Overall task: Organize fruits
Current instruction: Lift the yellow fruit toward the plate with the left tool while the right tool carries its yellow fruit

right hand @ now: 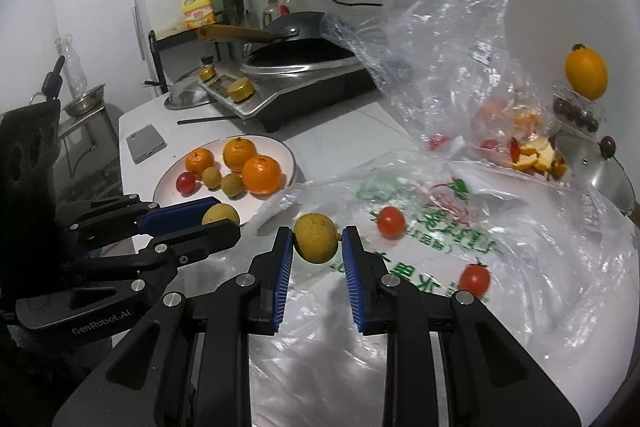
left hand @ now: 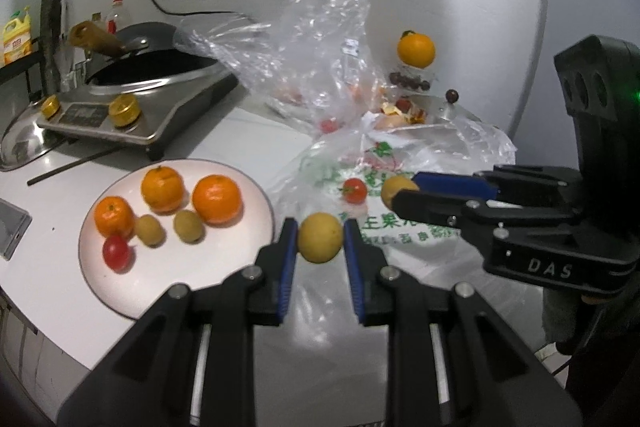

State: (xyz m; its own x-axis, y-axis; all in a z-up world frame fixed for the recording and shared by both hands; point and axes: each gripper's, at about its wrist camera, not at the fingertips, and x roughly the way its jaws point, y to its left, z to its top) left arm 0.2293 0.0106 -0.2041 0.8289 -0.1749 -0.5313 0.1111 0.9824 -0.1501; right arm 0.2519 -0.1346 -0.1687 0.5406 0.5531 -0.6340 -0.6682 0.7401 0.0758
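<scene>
Pinched in the left gripper (left hand: pixel 320 229), blue pads closed on both flanks: a small round yellow-brown fruit (left hand: pixel 320 241). Pinched likewise in the right gripper (right hand: pixel 316 231): a second yellow-brown fruit (right hand: pixel 316 241); no long axis worth noting in either. Found ahead and leftward of both: the round white ceramic plate (left hand: pixel 180 279), loaded with oranges (left hand: pixel 217 199) and smaller fruit. Judged the left gripper nearer, its fruit just beside the plate's near rim. Placed the right gripper farther off, over the printed plastic bag (right hand: pixel 420 259), near a loose red cherry tomato (right hand: pixel 391 222). Probably called for a short leftward carry.
</scene>
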